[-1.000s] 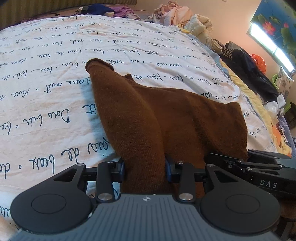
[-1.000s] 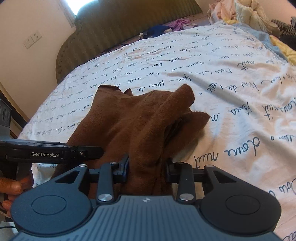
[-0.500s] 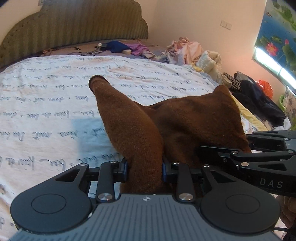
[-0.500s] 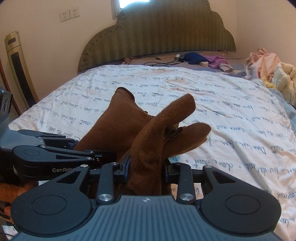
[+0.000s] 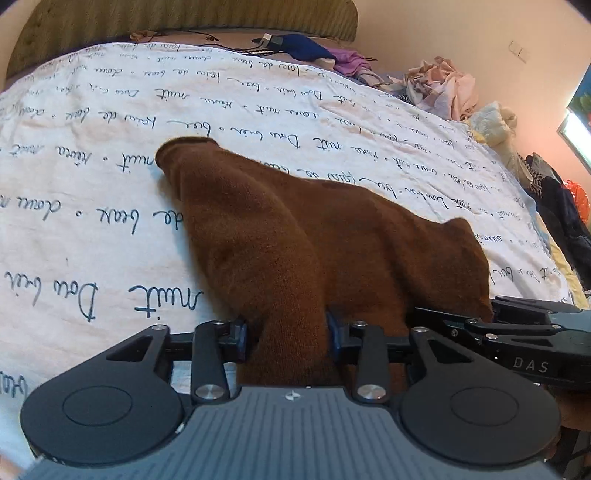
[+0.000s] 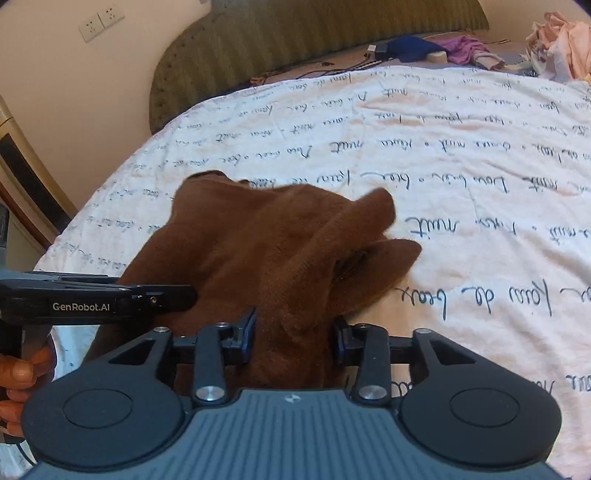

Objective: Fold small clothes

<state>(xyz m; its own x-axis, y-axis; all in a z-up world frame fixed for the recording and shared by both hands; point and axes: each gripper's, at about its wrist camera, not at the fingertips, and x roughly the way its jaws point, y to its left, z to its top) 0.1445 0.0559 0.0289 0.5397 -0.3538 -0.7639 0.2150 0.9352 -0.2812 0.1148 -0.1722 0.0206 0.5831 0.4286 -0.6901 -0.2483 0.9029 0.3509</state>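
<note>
A small brown fleece garment point(image 5: 332, 236) lies on the white bedspread with black script point(image 5: 92, 229). My left gripper point(image 5: 288, 332) is shut on its near left edge, a bunched fold running forward from the pads. My right gripper point(image 6: 293, 332) is shut on the near right edge of the same garment point(image 6: 266, 243), where two rounded flaps stick out to the right. Each gripper shows in the other's view: the right one point(image 5: 517, 332) at the left view's right edge, the left one point(image 6: 96, 299) at the right view's left edge.
A green padded headboard point(image 6: 295, 33) stands at the far end. Blue and purple clothes with a cable point(image 5: 306, 48) lie near it. A heap of pale clothes point(image 5: 447, 88) and dark items point(image 5: 561, 210) sit along the right side of the bed.
Both grippers, still holding the garment, have come back down and tilted toward the bed; the garment was lifted up half a second ago and now rests on the bedspread again.
</note>
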